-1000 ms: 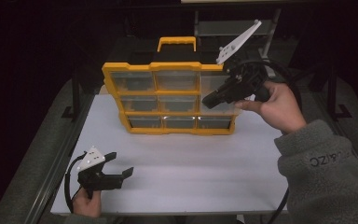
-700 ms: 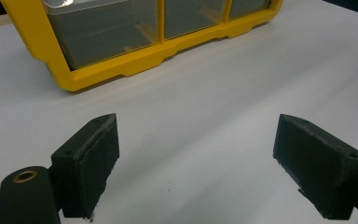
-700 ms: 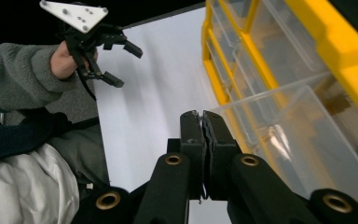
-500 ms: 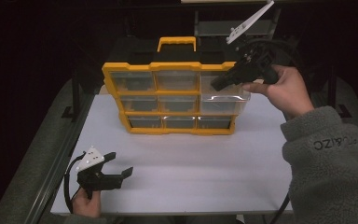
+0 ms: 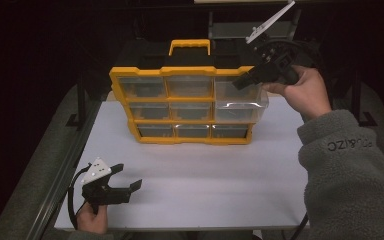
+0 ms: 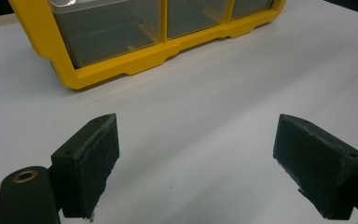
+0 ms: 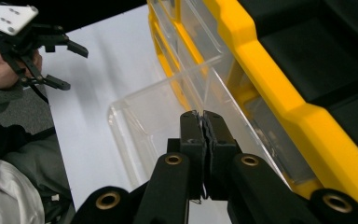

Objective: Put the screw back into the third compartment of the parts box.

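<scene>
A clear drawer [image 5: 241, 106] is drawn partway from the yellow organizer [image 5: 185, 72] on the table [image 5: 205, 170]. Right tongs [image 5: 240, 82] are closed, empty, above it; left tongs [image 5: 130, 177] rest open. Regripping seems needed next.

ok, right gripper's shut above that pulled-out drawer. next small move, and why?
Probably lower the right gripper, jaws shut, to the clear drawer front and push it in. That drawer juts out of the yellow organizer while its neighbours sit flush. The left gripper rests open near the table's front edge.
</scene>
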Available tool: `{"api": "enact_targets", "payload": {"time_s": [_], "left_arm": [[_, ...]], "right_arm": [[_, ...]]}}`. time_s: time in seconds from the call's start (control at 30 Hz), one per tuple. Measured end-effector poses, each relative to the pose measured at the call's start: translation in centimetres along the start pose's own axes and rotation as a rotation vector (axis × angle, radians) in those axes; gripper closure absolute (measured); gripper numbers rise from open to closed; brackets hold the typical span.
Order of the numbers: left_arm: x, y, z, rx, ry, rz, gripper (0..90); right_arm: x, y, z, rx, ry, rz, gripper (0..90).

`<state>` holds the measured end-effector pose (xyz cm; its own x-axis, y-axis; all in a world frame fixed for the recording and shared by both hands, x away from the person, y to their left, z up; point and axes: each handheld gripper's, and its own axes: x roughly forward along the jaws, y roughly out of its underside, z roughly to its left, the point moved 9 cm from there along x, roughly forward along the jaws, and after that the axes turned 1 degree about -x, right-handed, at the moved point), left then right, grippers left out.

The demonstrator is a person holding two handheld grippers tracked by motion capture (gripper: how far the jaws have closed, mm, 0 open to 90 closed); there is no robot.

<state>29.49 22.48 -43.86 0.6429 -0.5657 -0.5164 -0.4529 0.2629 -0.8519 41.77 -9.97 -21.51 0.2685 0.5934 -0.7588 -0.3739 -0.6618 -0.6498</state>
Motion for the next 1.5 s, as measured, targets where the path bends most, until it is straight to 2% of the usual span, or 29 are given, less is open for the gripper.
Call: {"api": "enact_targets", "payload": {"time_s": [0.1,0.17,0.27,0.4,0.5,0.83,0.87,0.93,1.27,1.5], "left_arm": [[-0.1,0.0,-0.2,0.0,0.002,0.013,13.7],[-0.1,0.0,-0.1,0.015,0.002,0.01,13.7],[0.1,-0.1,-0.2,0.001,0.005,-0.008,13.7],[-0.2,-0.1,0.0,0.007,0.003,-0.004,13.7],[-0.1,-0.1,0.0,0.01,0.002,-0.002,13.7],[-0.1,0.0,0.0,0.008,0.001,-0.001,13.7],[-0.1,-0.1,0.0,0.012,0.002,-0.001,13.7],[-0.1,0.0,0.0,0.009,0.002,0.0,13.7],[-0.1,-0.1,0.0,0.013,0.002,-0.002,13.7],[-0.1,0.0,0.0,0.011,0.001,0.001,13.7]], "right_arm": [[0.7,0.2,-0.3,0.004,0.007,0.015,87.0],[1.1,0.4,-0.2,0.01,0.002,0.018,87.0],[1.8,0.8,-0.4,0.014,0.008,0.043,87.0],[2.5,1.0,-0.5,0.012,0.004,0.058,86.9],[2.8,1.3,-0.5,0.018,0.008,0.079,86.8],[3.4,1.8,-0.5,0.018,0.003,0.093,86.3],[3.4,1.8,-0.6,0.015,0.001,0.09,86.2],[3.3,1.6,-0.6,0.029,0.007,0.081,79.3],[2.4,1.5,-0.5,0.038,-0.001,0.045,73.4],[1.1,1.6,-0.4,0.043,0.004,0.006,70.0]]}}
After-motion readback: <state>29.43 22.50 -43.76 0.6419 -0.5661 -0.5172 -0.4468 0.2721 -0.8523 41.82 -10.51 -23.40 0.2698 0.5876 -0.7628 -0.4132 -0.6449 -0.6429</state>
